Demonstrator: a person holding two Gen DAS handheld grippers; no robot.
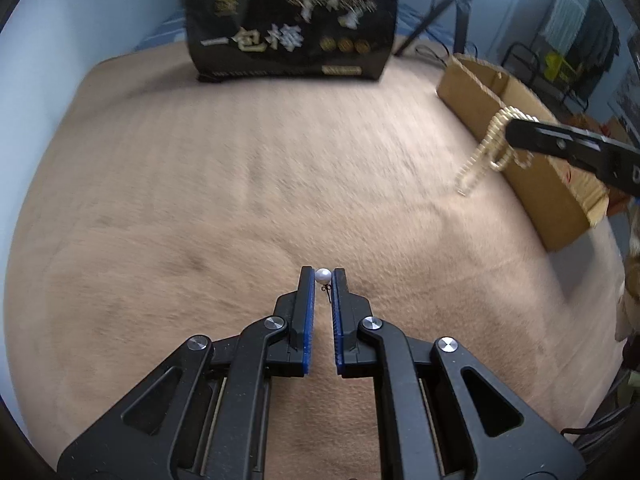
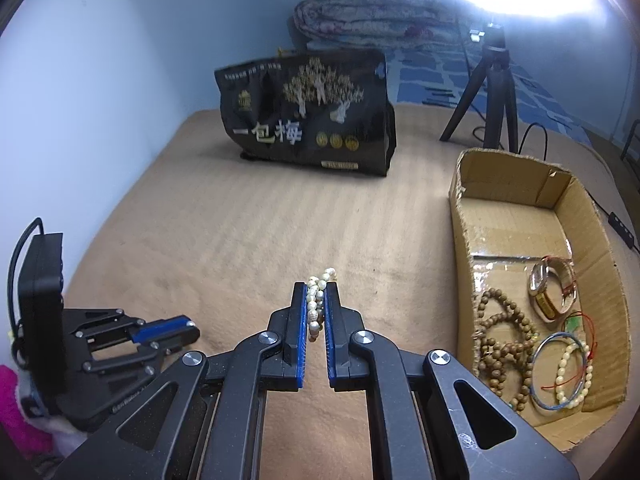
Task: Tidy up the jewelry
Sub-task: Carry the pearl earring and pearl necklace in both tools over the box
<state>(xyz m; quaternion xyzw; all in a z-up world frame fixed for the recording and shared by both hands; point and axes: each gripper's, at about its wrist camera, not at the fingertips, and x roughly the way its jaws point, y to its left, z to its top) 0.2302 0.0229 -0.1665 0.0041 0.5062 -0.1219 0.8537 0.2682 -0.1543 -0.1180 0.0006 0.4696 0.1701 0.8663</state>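
Pearl earring (image 1: pixel 323 277) sat pinched at the very tips of the left gripper (image 1: pixel 322 280), its little hook hanging just below between the blue pads, jaws clenched on it above the tan blanket (image 1: pixel 200 200). Over on the right, the right gripper (image 2: pixel 316 308) was clamped tight on a pearl strand (image 2: pixel 316 304), beads bunched between its pads; the left view showed that strand dangling loose beside the cardboard box (image 2: pixel 464 216). Only the right view looked inside the box: wooden bead bracelets (image 2: pixel 502 340), a watch (image 2: pixel 550 290), a blue bangle (image 2: pixel 560 372). Behind stood a black bag (image 2: pixel 308 120) reading "一包梅" in pale characters, smaller gold print too blurred to read, and a tripod (image 2: pixel 496 96).
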